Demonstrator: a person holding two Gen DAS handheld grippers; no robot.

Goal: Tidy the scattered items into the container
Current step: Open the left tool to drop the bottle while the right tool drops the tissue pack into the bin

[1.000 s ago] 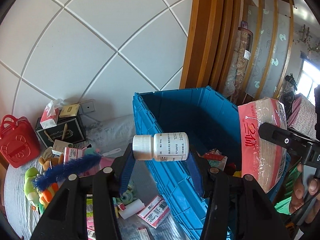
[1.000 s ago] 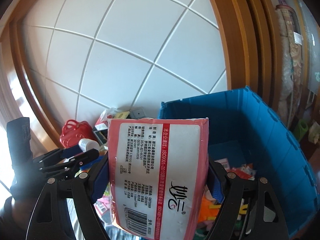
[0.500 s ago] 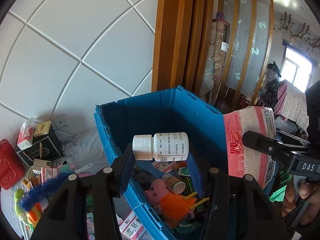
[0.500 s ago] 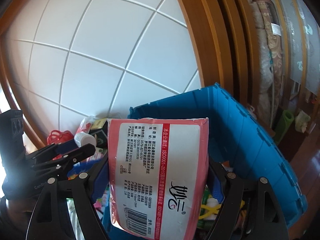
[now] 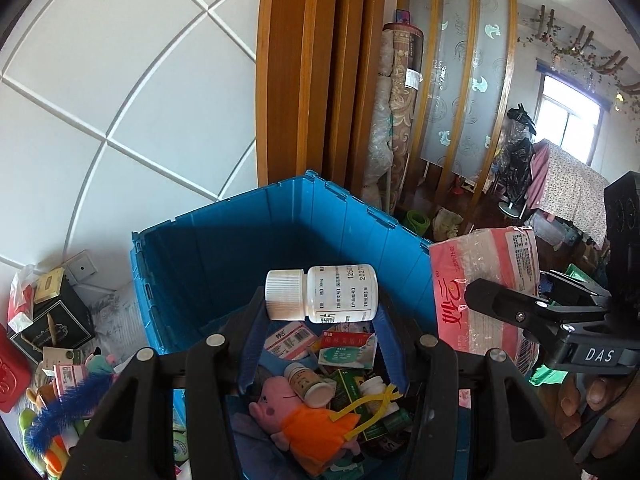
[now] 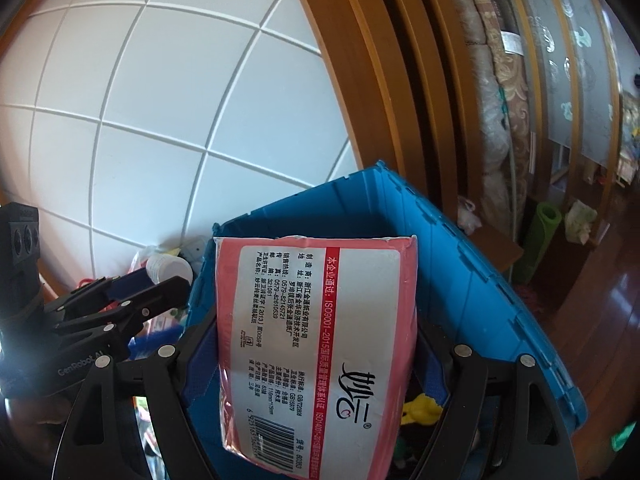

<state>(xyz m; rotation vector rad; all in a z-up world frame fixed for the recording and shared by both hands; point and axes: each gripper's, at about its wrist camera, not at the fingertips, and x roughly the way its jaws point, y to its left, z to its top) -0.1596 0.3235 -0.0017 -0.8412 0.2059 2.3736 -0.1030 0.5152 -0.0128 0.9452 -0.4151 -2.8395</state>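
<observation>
Item 1. White pill bottle [image 5: 322,294], ribbed cap to the left, lying crosswise between the pads of my left gripper [image 5: 320,320], which is clamped on it at a middling width. It hangs over the open blue crate [image 5: 240,248], above the near half of the pile inside.

Item 2. Pink tissue pack [image 6: 316,344], soft plastic wrap, printed label and barcode facing the camera. My right gripper [image 6: 316,364] holds it across its width, jaws well spread. Its far end sits over the crate's interior; in the left view the same pack is beside the crate's right wall.

Item 3. Crate contents directly below the bottle: pink pig plush in an orange dress [image 5: 304,420], a small capped bottle [image 5: 310,382], several medicine boxes [image 5: 346,350].

Item 4. Still outside, left of the crate: blue feather toy [image 5: 68,408], red bag [image 5: 12,376], other small items.

Risks, as I judge them:
- Bottle is round and smooth, and could roll in my pads or bounce off the plush on release.
- The pack is soft, so it may sag or slip from a wide grip, or catch the crate rim if released too near the wall.
- My two grippers are close together, so letting go at once could knock them into each other.
</observation>
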